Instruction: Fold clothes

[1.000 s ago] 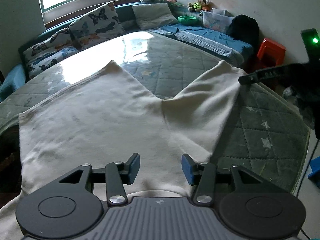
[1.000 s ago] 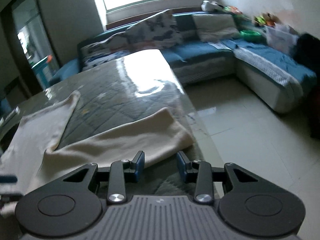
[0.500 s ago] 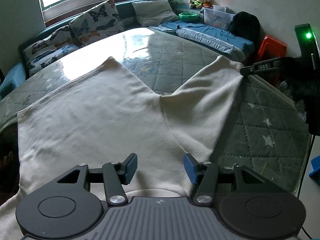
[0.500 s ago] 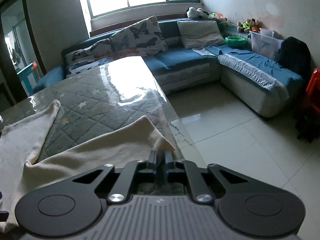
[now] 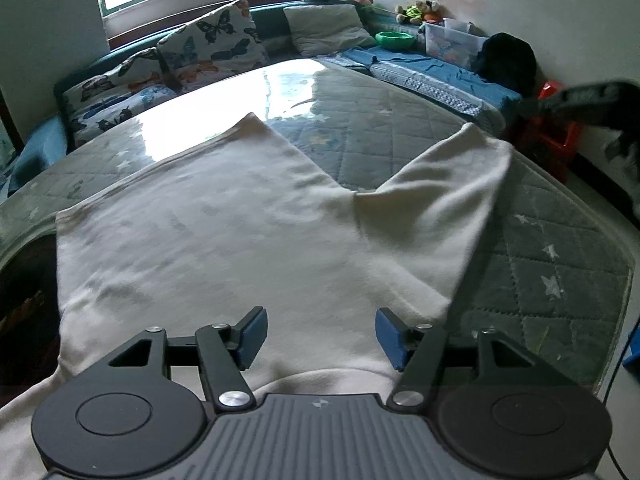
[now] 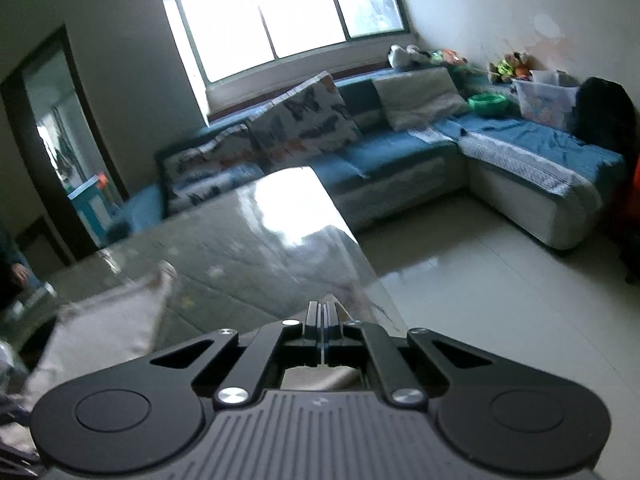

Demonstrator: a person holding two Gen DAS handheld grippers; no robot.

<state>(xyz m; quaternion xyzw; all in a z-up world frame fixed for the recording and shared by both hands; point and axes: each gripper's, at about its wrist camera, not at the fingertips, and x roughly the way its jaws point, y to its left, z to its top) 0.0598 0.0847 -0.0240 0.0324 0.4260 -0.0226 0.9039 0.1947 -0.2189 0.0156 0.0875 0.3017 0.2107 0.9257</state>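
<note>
Fingers of my left gripper (image 5: 318,334) are spreading apart with nothing pressed between them, poised over the cream garment (image 5: 224,240) lying spread flat on the quilted worktop (image 5: 560,264). Over to the right, my right gripper (image 6: 321,316) has its fingers squeezed together on the garment's sleeve end (image 6: 320,377).

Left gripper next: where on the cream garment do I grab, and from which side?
Probably the near hem of the cream garment, just ahead of the left gripper, coming from above. Its jaws are opening, with nothing between them, and the hem curves up there.
</note>
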